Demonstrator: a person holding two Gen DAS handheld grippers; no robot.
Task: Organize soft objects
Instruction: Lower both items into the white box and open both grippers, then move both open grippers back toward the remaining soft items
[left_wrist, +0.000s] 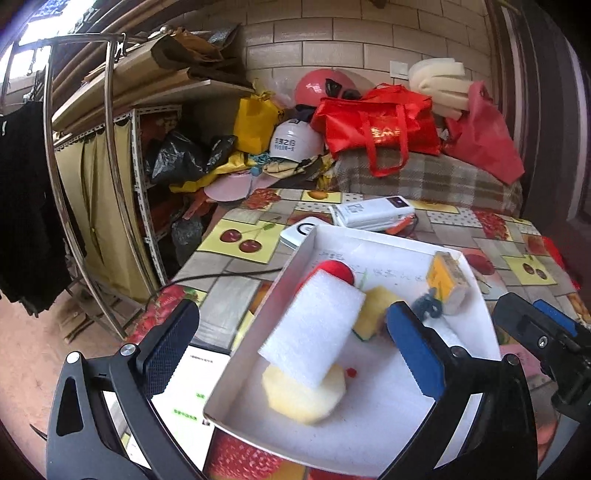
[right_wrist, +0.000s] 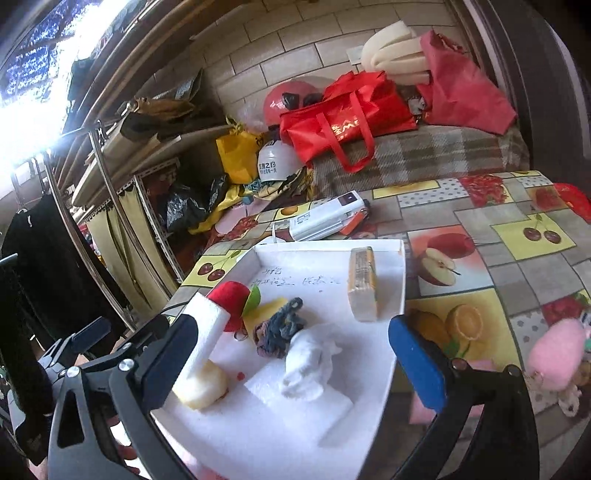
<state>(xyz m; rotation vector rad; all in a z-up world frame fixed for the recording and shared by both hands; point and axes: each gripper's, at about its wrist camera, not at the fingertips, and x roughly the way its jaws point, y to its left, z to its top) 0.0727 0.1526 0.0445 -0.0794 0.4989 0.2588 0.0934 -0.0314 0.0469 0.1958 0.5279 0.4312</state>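
Note:
A white tray (left_wrist: 388, 417) on the fruit-print table holds soft things: a white foam block (left_wrist: 314, 325) leaning on a pale yellow sponge (left_wrist: 303, 398), a red plush apple (left_wrist: 336, 269), a yellow sponge (left_wrist: 373, 310), a blue yarn bundle (left_wrist: 428, 306) and a yellow-and-white scouring sponge (left_wrist: 448, 282). In the right wrist view the tray (right_wrist: 258, 435) also shows a crumpled white cloth (right_wrist: 310, 365) on a flat white foam sheet (right_wrist: 325, 413). My left gripper (left_wrist: 288, 350) is open over the tray, empty. My right gripper (right_wrist: 291, 354) is open over the tray, empty. A pink plush toy (right_wrist: 557, 354) lies on the table, right of the tray.
A white power bank (left_wrist: 373, 212) and a round white device (left_wrist: 301, 230) lie behind the tray. A printed paper (left_wrist: 184, 398) lies left of it. Red bags (left_wrist: 376, 125), helmets (left_wrist: 295, 142) and a metal rack (left_wrist: 110, 177) stand beyond the table.

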